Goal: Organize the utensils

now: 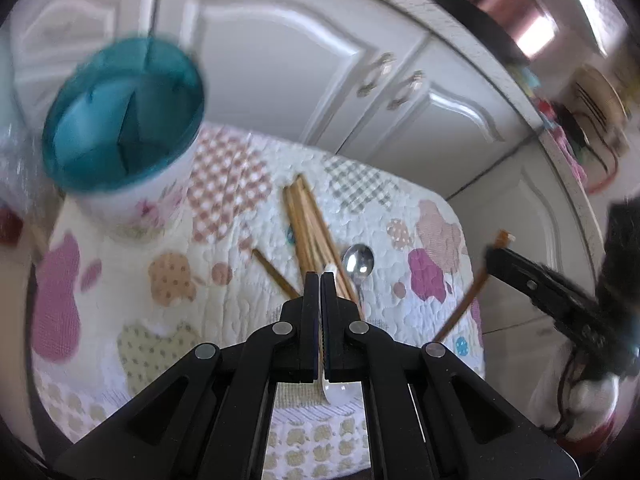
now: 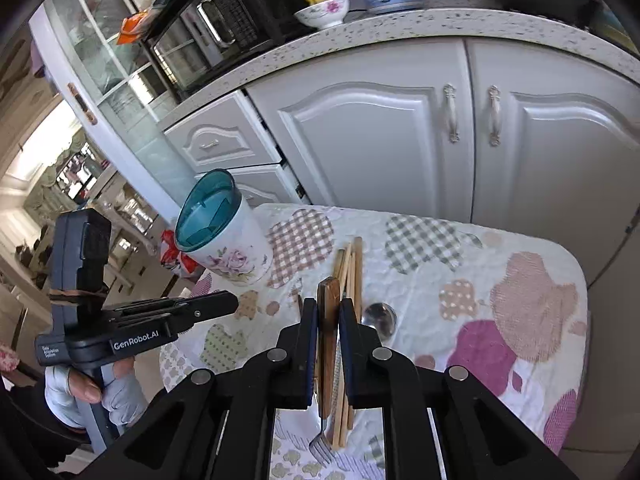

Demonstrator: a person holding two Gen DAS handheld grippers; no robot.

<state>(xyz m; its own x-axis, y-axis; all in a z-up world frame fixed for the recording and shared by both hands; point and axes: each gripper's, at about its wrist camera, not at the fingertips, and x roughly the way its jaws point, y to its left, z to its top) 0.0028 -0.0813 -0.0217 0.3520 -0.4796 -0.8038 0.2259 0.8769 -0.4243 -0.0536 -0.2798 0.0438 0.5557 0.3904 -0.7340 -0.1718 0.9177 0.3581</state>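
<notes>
A floral holder cup with a teal rim stands at the table's far left; it also shows in the right wrist view. My left gripper is shut on a white spoon, whose bowl hangs below the jaws. My right gripper is shut on a wooden-handled fork, its tines pointing down. It shows in the left wrist view at the right, holding the fork above the table's edge. Wooden chopsticks and a metal spoon lie on the quilted cloth.
The small table has a patchwork cloth. White cabinet doors stand close behind it. A counter above holds a bowl, a kettle and an oven. A red-wrapped item sits left of the cup.
</notes>
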